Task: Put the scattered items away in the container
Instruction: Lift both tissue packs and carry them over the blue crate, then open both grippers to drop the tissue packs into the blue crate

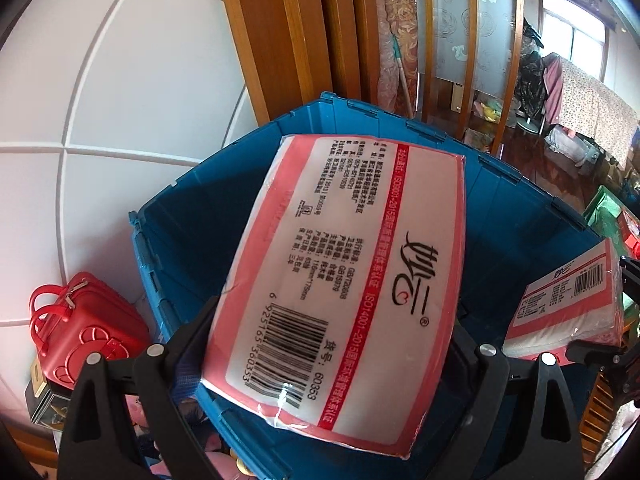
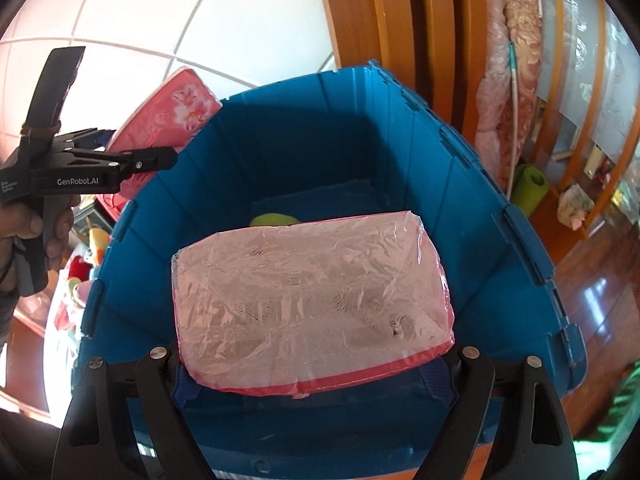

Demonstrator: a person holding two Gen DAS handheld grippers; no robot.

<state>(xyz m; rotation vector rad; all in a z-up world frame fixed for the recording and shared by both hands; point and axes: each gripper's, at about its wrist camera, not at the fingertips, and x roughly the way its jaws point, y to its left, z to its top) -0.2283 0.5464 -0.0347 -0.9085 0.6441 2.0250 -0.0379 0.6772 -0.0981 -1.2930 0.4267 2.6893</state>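
My left gripper [image 1: 328, 340] is shut on a pink-and-white tissue pack [image 1: 344, 264], barcode side up, held above the open blue bin [image 1: 168, 240]. My right gripper [image 2: 316, 364] is shut on a second tissue pack [image 2: 312, 300], its clear-wrapped face up, over the same blue bin [image 2: 472, 216]. A yellow-green item [image 2: 272, 220] lies on the bin's floor, mostly hidden by this pack. In the right wrist view the left gripper [image 2: 136, 144] holds its tissue pack [image 2: 168, 116] at the bin's far left corner. In the left wrist view the right gripper [image 1: 612, 312] holds its tissue pack [image 1: 568, 308] at the right edge.
A red mini case [image 1: 88, 328] sits left of the bin against a white tiled wall [image 1: 100, 100]. Plush toys [image 2: 88, 256] lie to the bin's left. Wooden door frames [image 2: 400, 20], a rolled green mat [image 2: 528, 188] and glossy wood floor [image 2: 600, 280] lie to the right.
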